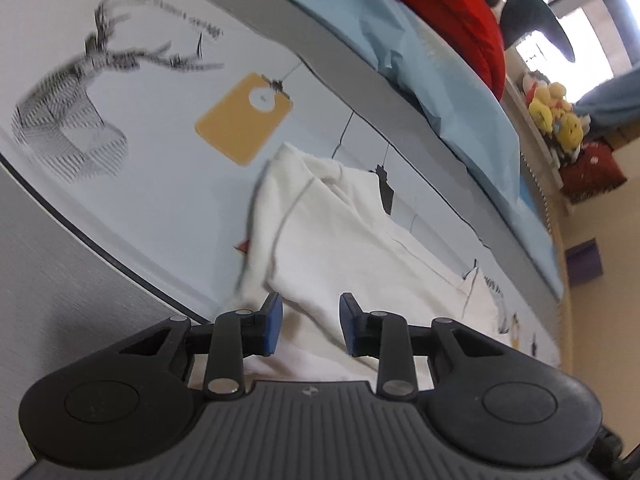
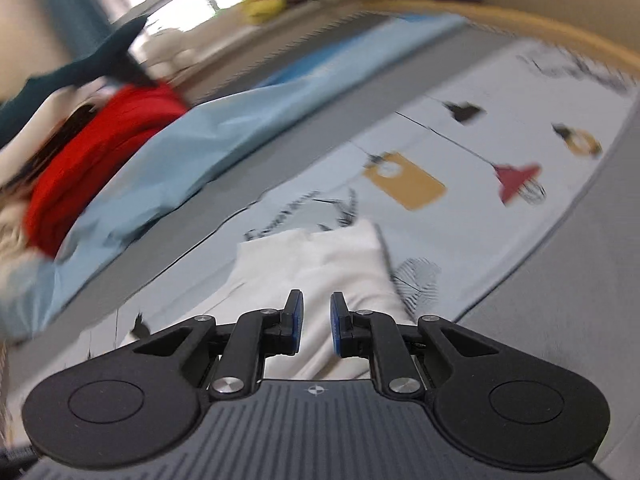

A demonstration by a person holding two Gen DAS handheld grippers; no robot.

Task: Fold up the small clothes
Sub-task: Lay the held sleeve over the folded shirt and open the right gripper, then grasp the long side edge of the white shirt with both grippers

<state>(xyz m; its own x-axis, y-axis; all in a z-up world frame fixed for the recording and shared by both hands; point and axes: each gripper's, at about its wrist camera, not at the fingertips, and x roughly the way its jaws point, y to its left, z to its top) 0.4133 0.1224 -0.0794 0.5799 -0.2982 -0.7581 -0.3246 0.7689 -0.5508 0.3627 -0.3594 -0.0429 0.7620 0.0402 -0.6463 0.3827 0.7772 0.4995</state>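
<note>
A small white garment [image 1: 340, 240] lies crumpled on a pale printed mat [image 1: 160, 128], one part folded up at its far end. My left gripper [image 1: 310, 326] is open just above its near edge, nothing between the blue pads. In the right wrist view the same white garment [image 2: 320, 264] lies ahead on the mat [image 2: 500, 240]. My right gripper [image 2: 316, 326] is open with a narrow gap over the cloth, holding nothing. That view is blurred.
A light blue sheet [image 1: 448, 80] and a red blanket [image 1: 452, 12] lie on a bed beyond the mat's grey border. Yellow plush toys [image 1: 554, 114] sit on a shelf. Grey floor [image 1: 60, 280] lies at the left, and at the right in the right wrist view [image 2: 560, 340].
</note>
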